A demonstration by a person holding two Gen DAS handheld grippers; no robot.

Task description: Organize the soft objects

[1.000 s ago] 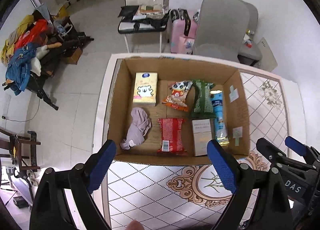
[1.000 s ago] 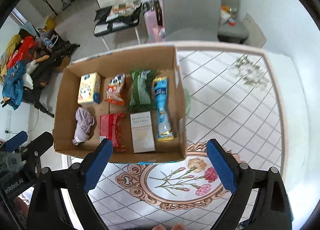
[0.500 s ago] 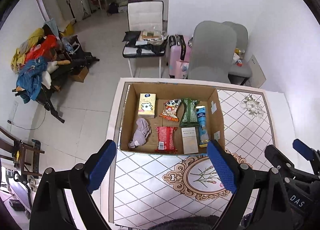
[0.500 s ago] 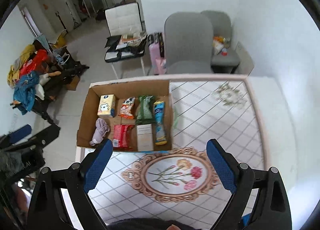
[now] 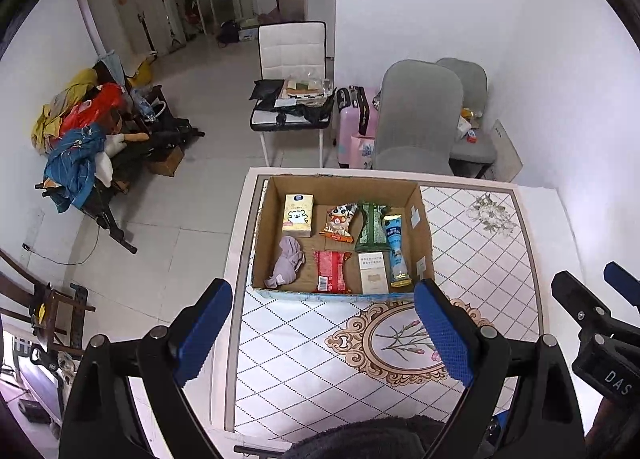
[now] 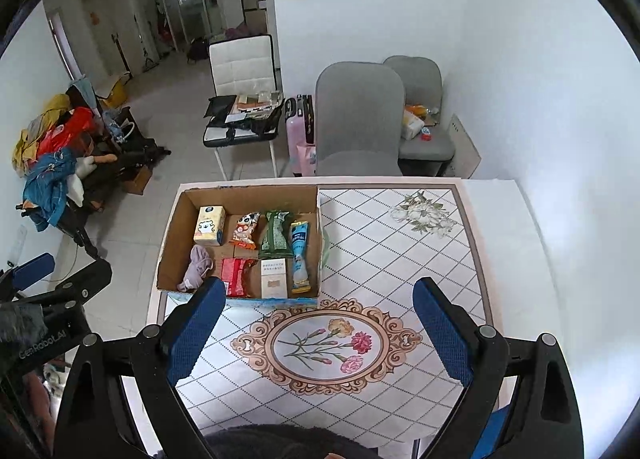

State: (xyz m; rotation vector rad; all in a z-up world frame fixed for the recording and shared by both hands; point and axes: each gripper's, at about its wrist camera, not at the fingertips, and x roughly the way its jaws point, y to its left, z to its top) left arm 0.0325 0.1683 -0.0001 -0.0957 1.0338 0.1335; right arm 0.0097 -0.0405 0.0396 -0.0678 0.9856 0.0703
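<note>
Both hand-held grippers have pulled up and back, so the cardboard box now looks smaller and farther off.

Left wrist view: the left hand-held gripper hangs high over the near edge of the surface, its fingers wide apart and empty. The cardboard box sits toward the far left corner, holding a tissue pack, purple cloth, red packet, snack bag, green pouch, white carton and blue tube in two tidy rows, likely sorted already.
Right wrist view: the right hand-held gripper is likewise spread and empty, clear of the box, probably withdrawn because nothing remains outside.
</note>
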